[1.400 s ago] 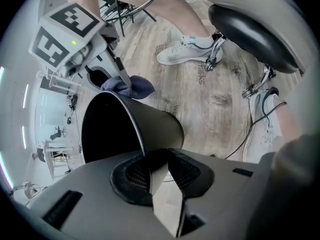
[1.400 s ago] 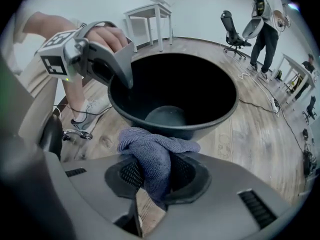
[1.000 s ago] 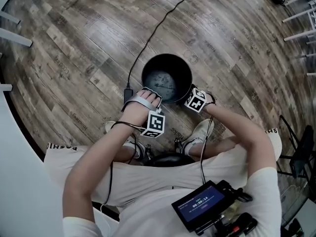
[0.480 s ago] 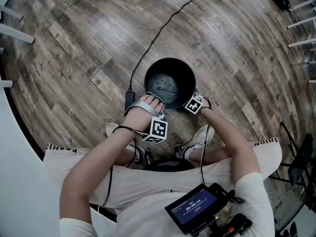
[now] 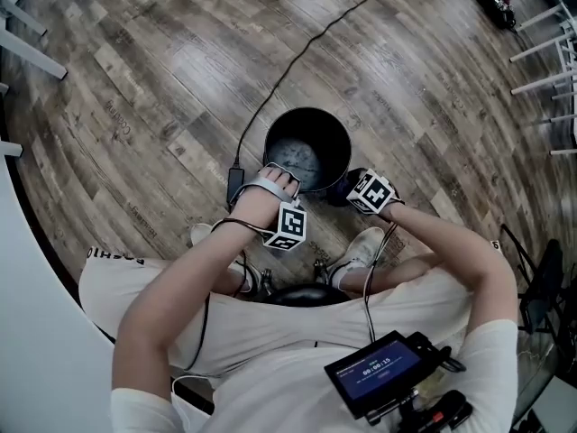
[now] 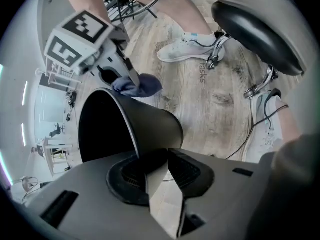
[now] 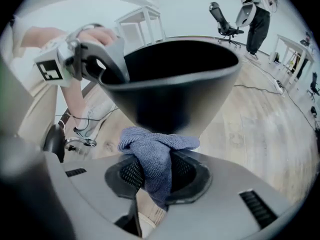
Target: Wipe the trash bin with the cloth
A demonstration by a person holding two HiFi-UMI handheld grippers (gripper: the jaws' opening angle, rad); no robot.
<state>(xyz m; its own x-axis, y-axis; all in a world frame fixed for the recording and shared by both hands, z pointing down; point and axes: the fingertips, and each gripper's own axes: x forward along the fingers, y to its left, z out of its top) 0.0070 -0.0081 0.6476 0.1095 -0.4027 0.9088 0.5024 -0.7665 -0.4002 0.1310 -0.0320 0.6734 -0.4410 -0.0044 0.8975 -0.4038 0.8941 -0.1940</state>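
Cloth point(image 7: 156, 151) sits pinched in right gripper point(image 7: 159, 171) against trash bin point(image 7: 170, 94) wall at centre frame; left gripper point(image 6: 155, 159) clamps its rim

Soft, even indoor light falls on the wooden floor point(image 5: 162, 70), with a pale sheen on the boards beyond the trash bin point(image 5: 308, 112). The bin's inside is dark, with a dull gleam at its bottom. The floorboards curve around the bin. Both gripper views bend strongly toward black round edges, where the room behind the bin is washed out bright.
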